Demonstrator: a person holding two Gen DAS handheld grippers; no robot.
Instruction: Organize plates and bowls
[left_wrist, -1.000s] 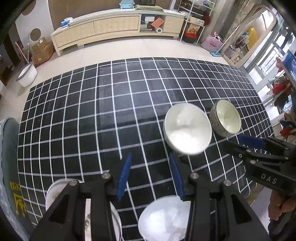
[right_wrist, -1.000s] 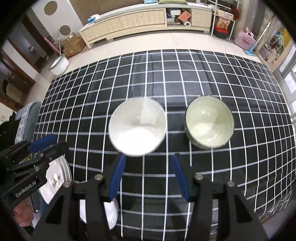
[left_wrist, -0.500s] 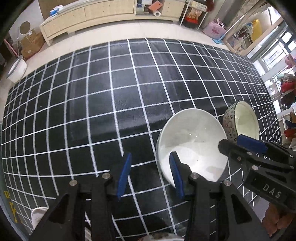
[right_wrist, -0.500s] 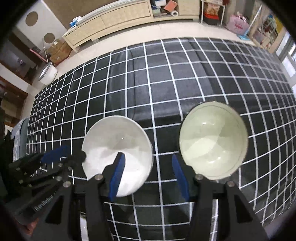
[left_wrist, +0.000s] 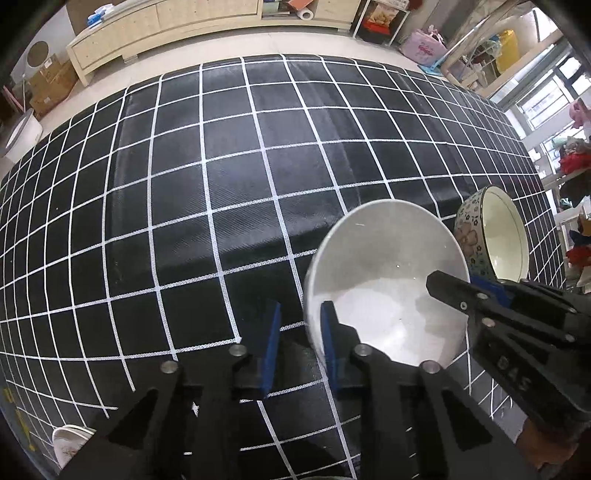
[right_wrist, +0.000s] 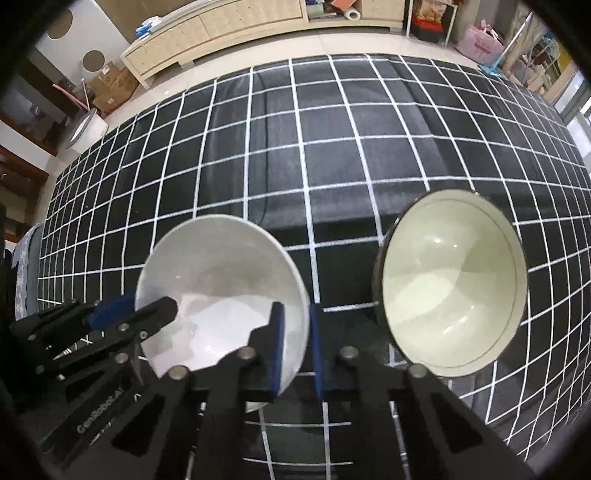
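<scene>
We see the white bowl (left_wrist: 384, 280) in the lower right part of the left wrist view, standing on the black cloth with white grid lines (left_wrist: 221, 166). The left gripper (left_wrist: 301, 341) straddles the bowl's left rim: one blue pad is inside the bowl and the other is outside, with a narrow gap, but we cannot tell if the pads already press the rim. In the right wrist view the same white bowl (right_wrist: 221, 288) is in the lower left, and the right gripper (right_wrist: 297, 349) sits over its right rim in the same way, narrow, the rim between the pads; contact we cannot tell either. Just beside the white bowl, toward the right edge of the frame, stands the patterned bowl (right_wrist: 452, 299) with a cream inside. At the lower left corner of the left wrist view we see the edge of a plate (left_wrist: 68, 441).
</scene>
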